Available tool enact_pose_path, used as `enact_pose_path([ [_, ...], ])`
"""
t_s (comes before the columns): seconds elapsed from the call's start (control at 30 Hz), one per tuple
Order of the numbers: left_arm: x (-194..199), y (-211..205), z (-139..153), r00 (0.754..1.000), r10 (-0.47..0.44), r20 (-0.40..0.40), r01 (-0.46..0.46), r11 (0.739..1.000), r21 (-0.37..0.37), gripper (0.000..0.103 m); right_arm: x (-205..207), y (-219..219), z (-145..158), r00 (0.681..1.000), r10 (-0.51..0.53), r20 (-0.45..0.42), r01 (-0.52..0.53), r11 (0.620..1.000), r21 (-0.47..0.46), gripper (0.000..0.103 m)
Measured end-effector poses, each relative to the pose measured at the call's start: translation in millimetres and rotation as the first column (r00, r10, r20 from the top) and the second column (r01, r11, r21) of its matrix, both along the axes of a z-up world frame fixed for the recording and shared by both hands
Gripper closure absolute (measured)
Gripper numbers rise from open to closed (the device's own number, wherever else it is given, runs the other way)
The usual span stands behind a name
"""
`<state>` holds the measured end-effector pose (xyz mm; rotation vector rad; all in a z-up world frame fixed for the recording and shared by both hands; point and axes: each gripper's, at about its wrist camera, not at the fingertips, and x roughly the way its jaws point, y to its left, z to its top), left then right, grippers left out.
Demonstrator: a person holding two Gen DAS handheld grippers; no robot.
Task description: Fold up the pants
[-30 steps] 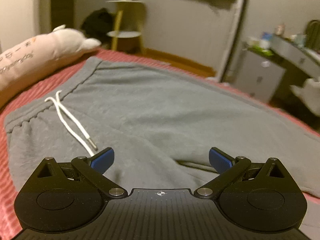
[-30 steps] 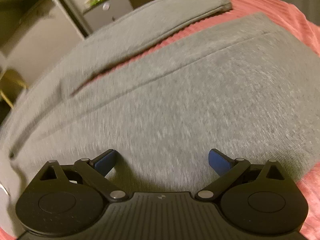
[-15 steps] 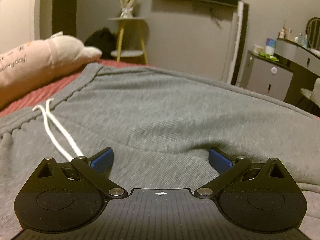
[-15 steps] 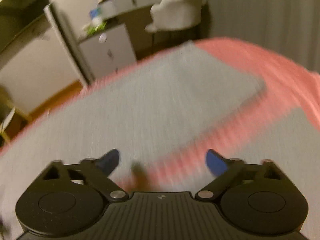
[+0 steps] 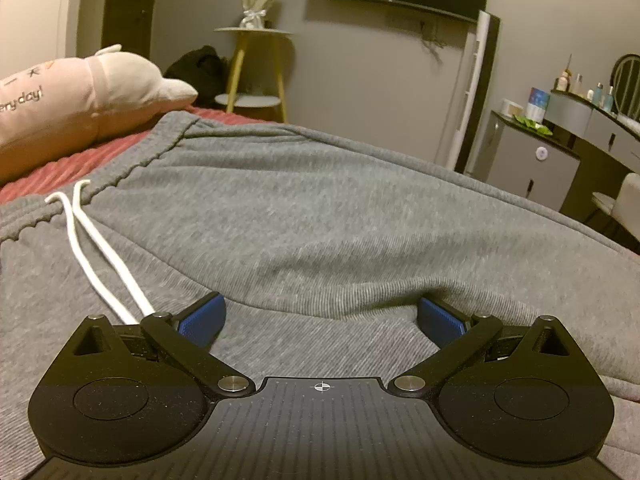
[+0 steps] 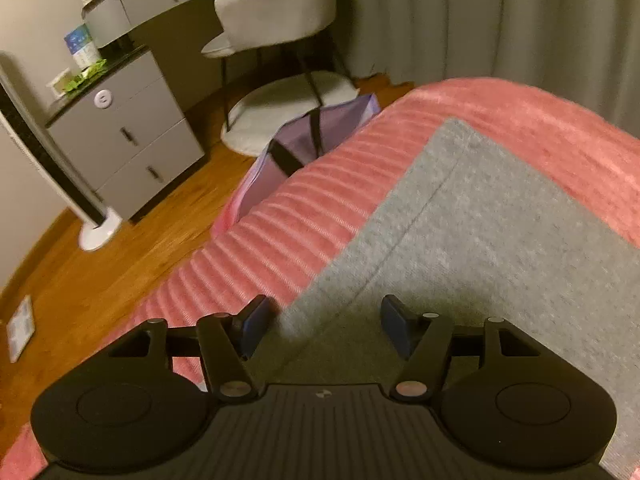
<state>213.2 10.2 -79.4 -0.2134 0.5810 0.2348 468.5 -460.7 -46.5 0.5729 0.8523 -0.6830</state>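
Left wrist view: grey sweatpants (image 5: 320,208) lie spread across a red ribbed bedspread (image 5: 68,164). The elastic waistband sits to the upper left, and a white drawstring (image 5: 100,252) trails down from it toward the left gripper (image 5: 320,316). That gripper sits low over the fabric with its blue-padded fingers (image 5: 202,316) spread wide apart. A raised fold of grey cloth runs between them, and the right pad tucks just under the fold's edge. A pale pink plush pillow (image 5: 80,92) rests on the bed beyond the waistband. Behind stand a yellow-legged side table (image 5: 256,64) and a grey cabinet (image 5: 528,160).

Right wrist view: the right gripper (image 6: 322,326) hovers above the hem end of one grey pant leg (image 6: 480,232), which lies flat near the bed's corner. Its fingers are parted, narrower than the left tool's, gripping nothing, with the leg's side edge beneath the gap. A purple bag (image 6: 304,144) leans against the bed, with a white chair (image 6: 276,4) and wooden floor (image 6: 100,272) beyond.
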Motion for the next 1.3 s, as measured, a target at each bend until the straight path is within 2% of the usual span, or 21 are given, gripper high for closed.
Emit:
enact_pose_path([
  [0.07, 0, 1, -1, 1.000, -0.002, -0.004, 0.002, 1.000, -0.008, 0.000, 4, 5, 0, 0.999, -0.003, -0.032, 0.001, 0.998, -0.067, 0.084],
  [0.1, 1, 2, -1, 1.000, -0.002, -0.009, 0.002, 1.000, -0.012, 0.000, 0, 3, 0, 1.000, 0.002, -0.016, -0.003, 0.998, -0.064, 0.094],
  [0.13, 1, 3, -1, 1.000, -0.003, -0.012, 0.003, 1.000, -0.017, 0.000, -7, 1, 2, 1.000, 0.009, 0.010, -0.009, 0.999, -0.044, 0.098],
  [0.2, 1, 5, 0, 1.000, -0.013, -0.013, 0.012, 1.000, -0.029, 0.000, -25, -3, 8, 0.998, 0.010, 0.069, -0.009, 1.000, -0.017, 0.099],
  [0.3, -3, 9, 4, 1.000, -0.019, -0.002, 0.019, 0.998, -0.053, 0.000, -88, -4, 30, 0.980, 0.030, 0.199, -0.025, 0.999, -0.026, 0.099],
  [0.43, -9, 9, 11, 1.000, -0.025, 0.015, 0.026, 0.997, -0.069, 0.000, -226, 3, 43, 0.914, -0.045, 0.404, 0.032, 0.999, 0.039, 0.100],
  [0.5, -11, 9, 12, 0.999, -0.038, 0.020, 0.040, 0.995, -0.095, 0.000, -291, 17, 34, 0.902, -0.091, 0.421, 0.088, 0.996, 0.026, 0.101],
  [0.6, -14, 13, 14, 0.999, -0.043, 0.021, 0.046, 0.985, -0.166, 0.000, -355, 26, 2, 0.929, -0.153, 0.338, 0.161, 0.987, 0.004, 0.099],
  [0.63, -15, 14, 14, 0.999, -0.045, 0.025, 0.049, 0.982, -0.183, 0.000, -364, 17, -10, 0.935, -0.177, 0.308, 0.174, 0.984, 0.039, 0.098],
  [0.67, -15, 15, 15, 0.998, -0.051, 0.028, 0.055, 0.978, -0.202, 0.000, -373, 8, -19, 0.932, -0.220, 0.289, 0.201, 0.975, 0.093, 0.096],
  [0.7, -15, 16, 15, 0.998, -0.057, 0.030, 0.062, 0.973, -0.224, 0.000, -382, 0, -24, 0.914, -0.263, 0.310, 0.227, 0.963, 0.149, 0.093],
  [0.73, -14, 17, 15, 0.998, -0.059, 0.035, 0.066, 0.965, -0.254, 0.000, -387, -9, -28, 0.889, -0.284, 0.360, 0.224, 0.954, 0.200, 0.088],
  [0.77, -14, 19, 16, 0.998, -0.057, 0.041, 0.066, 0.961, -0.269, 0.000, -390, -15, -29, 0.870, -0.297, 0.394, 0.219, 0.948, 0.232, 0.079],
  [0.8, -12, 20, 17, 0.997, -0.058, 0.042, 0.068, 0.958, -0.279, 0.000, -389, -18, -31, 0.851, -0.309, 0.425, 0.214, 0.942, 0.258, 0.075],
  [0.83, -10, 21, 18, 0.997, -0.066, 0.038, 0.074, 0.953, -0.293, 0.000, -385, -20, -34, 0.837, -0.304, 0.456, 0.190, 0.941, 0.279, 0.074],
  [1.0, -2, 33, 19, 0.996, -0.083, 0.031, 0.089, 0.918, -0.386, 0.000, -362, -25, -59, 0.838, -0.286, 0.465, 0.115, 0.925, 0.362, 0.075],
  [1.03, 0, 38, 19, 0.996, -0.083, 0.029, 0.088, 0.907, -0.412, 0.000, -362, -22, -61, 0.828, -0.292, 0.478, 0.112, 0.923, 0.369, 0.075],
  [1.17, 6, 50, 21, 0.996, -0.080, 0.027, 0.083, 0.871, -0.485, 0.000, -368, -25, -67, 0.805, -0.322, 0.498, 0.104, 0.903, 0.416, 0.091],
  [1.3, 22, 60, 28, 0.994, -0.094, 0.062, 0.113, 0.828, -0.550, 0.000, -380, -27, -75, 0.768, -0.360, 0.530, 0.093, 0.881, 0.463, 0.092],
])
